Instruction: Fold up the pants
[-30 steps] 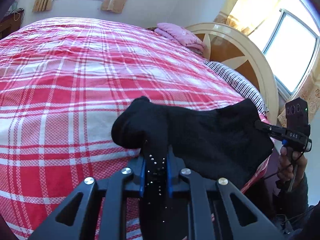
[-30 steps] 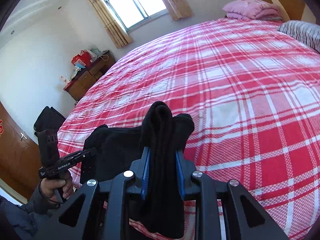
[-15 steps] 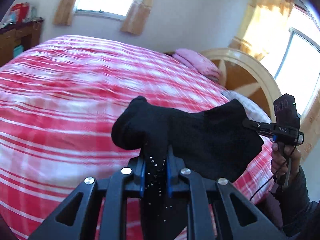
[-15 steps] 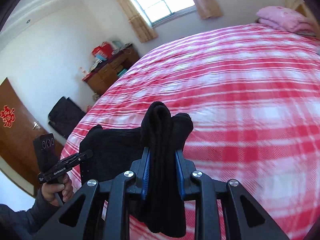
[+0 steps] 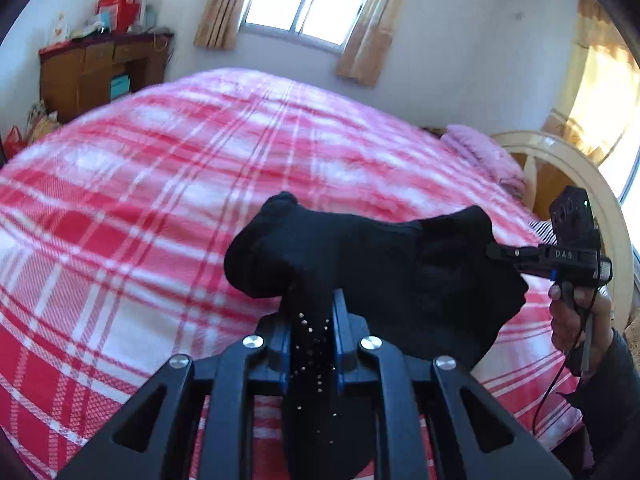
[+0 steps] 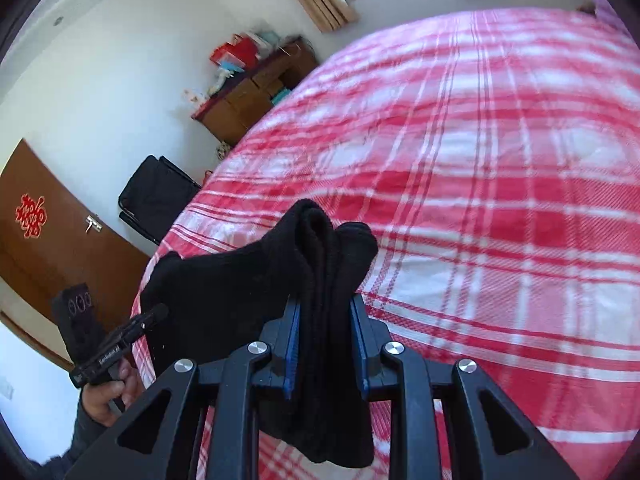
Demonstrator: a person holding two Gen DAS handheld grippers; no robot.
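Observation:
The black pants [image 5: 384, 264] hang stretched in the air between my two grippers, above the near edge of the bed. My left gripper [image 5: 310, 328] is shut on a bunched corner of the pants, with fabric hanging down between its fingers. My right gripper [image 6: 326, 328] is shut on another bunched corner of the pants [image 6: 248, 280]. In the left wrist view the right gripper [image 5: 504, 254] shows at the right, holding the far end of the cloth. In the right wrist view the left gripper [image 6: 154, 314] shows at the lower left.
The bed has a red and white plaid cover [image 5: 160, 208]. A pink folded blanket [image 5: 484, 156] lies by the round cream headboard [image 5: 580, 184]. A wooden dresser [image 6: 256, 92], a black bag [image 6: 156, 196] and a brown door [image 6: 48, 248] stand beyond the bed.
Both grippers have swung to the left with the pants still held between them; the views now face the dresser side of the room. The grips have not changed.

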